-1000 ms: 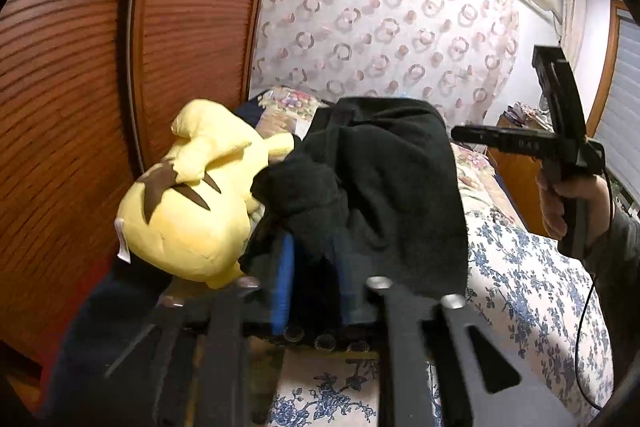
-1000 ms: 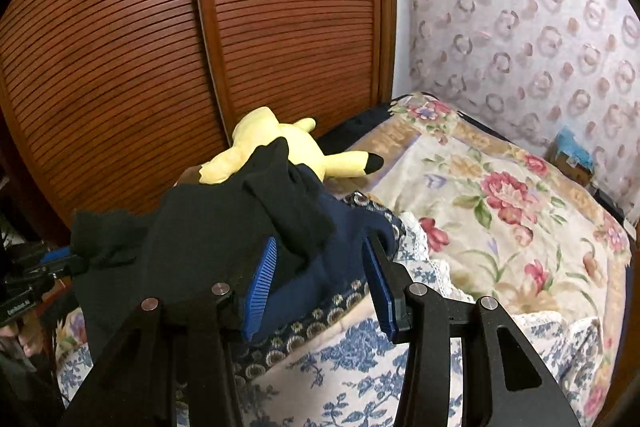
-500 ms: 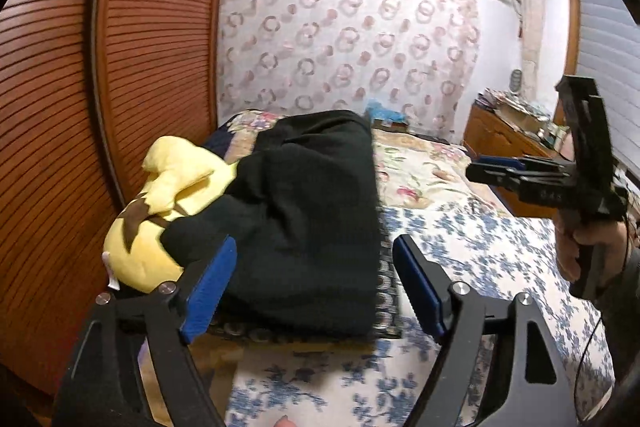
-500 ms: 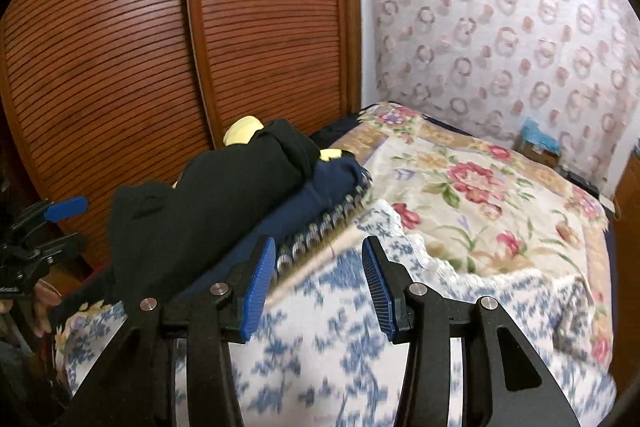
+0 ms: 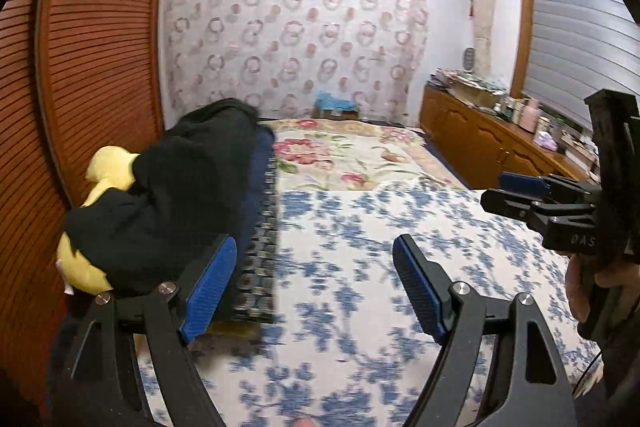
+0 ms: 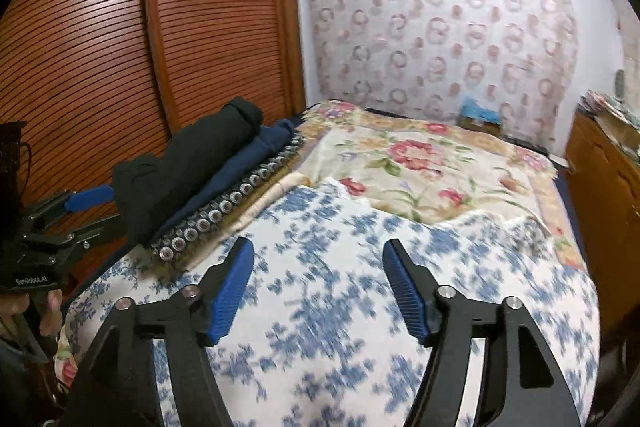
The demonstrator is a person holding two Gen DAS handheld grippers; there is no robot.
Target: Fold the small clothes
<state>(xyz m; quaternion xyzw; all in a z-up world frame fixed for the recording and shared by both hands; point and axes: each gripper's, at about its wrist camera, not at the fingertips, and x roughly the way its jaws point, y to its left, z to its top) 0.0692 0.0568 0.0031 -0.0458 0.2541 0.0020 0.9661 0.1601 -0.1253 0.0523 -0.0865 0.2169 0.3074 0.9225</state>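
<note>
Clothes lie folded in a stack by the plush; left gripper released, right gripper opening, both empty; nothing unfolded shows on the bed.

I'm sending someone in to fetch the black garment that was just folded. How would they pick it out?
Go to the bed and look along the side next to the brown slatted wardrobe doors. A short stack of clothes lies there; the black garment is on top, over a navy piece and a dotted one, against a yellow plush toy.
</note>
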